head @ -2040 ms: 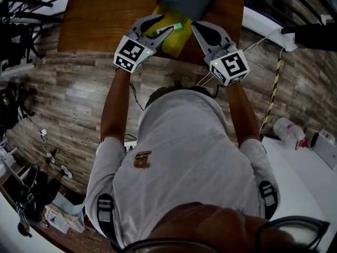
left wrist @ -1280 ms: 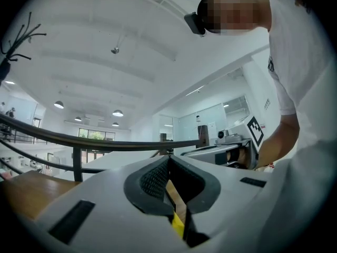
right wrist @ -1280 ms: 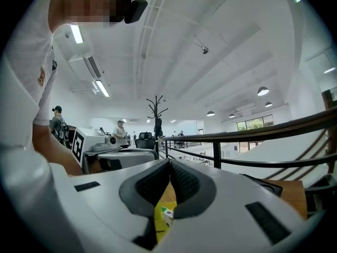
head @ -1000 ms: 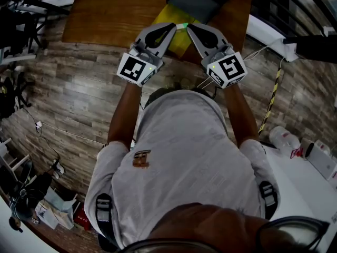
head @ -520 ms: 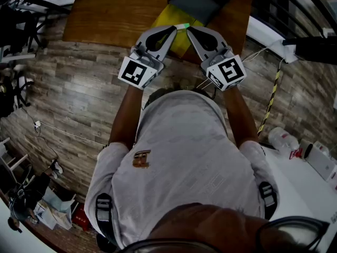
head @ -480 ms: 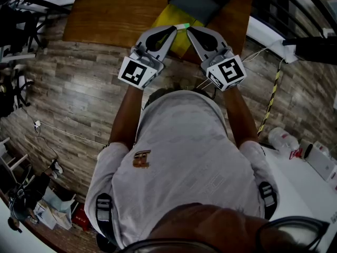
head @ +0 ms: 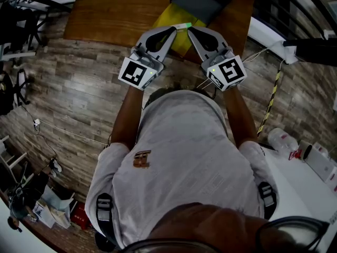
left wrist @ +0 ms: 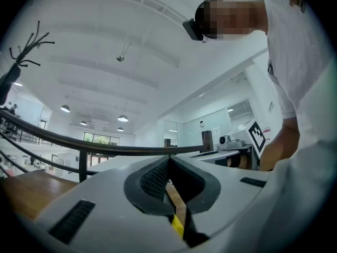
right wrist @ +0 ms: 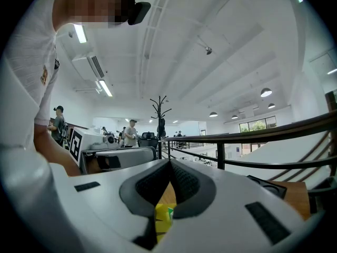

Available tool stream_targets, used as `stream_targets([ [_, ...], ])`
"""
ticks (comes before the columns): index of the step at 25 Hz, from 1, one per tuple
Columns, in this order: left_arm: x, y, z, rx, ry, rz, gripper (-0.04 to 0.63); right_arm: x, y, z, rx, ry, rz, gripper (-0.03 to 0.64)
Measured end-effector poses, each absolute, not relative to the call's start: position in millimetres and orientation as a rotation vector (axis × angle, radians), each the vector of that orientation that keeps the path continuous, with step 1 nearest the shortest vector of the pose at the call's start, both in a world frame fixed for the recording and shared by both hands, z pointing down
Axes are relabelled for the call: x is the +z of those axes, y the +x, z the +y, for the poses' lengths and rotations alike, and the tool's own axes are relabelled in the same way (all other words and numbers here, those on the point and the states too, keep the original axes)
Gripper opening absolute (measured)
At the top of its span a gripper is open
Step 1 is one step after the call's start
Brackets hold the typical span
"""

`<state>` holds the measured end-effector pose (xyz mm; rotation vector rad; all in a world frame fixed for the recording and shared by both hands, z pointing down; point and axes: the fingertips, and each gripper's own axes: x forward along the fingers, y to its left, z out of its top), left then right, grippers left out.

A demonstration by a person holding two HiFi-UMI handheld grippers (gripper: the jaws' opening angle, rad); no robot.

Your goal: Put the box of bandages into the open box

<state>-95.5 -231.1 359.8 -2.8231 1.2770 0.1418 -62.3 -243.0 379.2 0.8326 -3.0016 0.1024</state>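
Note:
A yellow box of bandages [head: 169, 19] with a green end [head: 184, 25] lies on the wooden table [head: 116, 15]. Just behind it sits a dark grey open box [head: 202, 1]. My left gripper [head: 175, 29] and right gripper [head: 189, 29] point at each other over the yellow box, tips almost touching at the green end. Both are shut with nothing between the pads. In the left gripper view the pads [left wrist: 158, 175] meet, and a yellow sliver [left wrist: 177, 225] shows below. Beneath the right gripper [right wrist: 169, 162], the yellow box [right wrist: 162, 215] shows under the closed pads.
The table's near edge runs just under both marker cubes, with plank flooring below it. A black railing [right wrist: 253, 162] stands beyond the table. A white desk [head: 310, 162] with bottles is at lower right. A yellow-black cable [head: 271, 96] crosses the floor.
Two seconds ago the grippers were further apart, the left one lower and to the left. They have drawn together over the yellow box. In the last half second nothing has moved.

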Motion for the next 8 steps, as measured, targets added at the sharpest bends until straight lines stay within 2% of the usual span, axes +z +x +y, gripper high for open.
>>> stream_targets([
  [8,360.4,-102.1,-230.4,0.137,-2.821,1.285,0.019,379.1,-68.6,-243.2,0.091,0.819,-3.004,0.032],
])
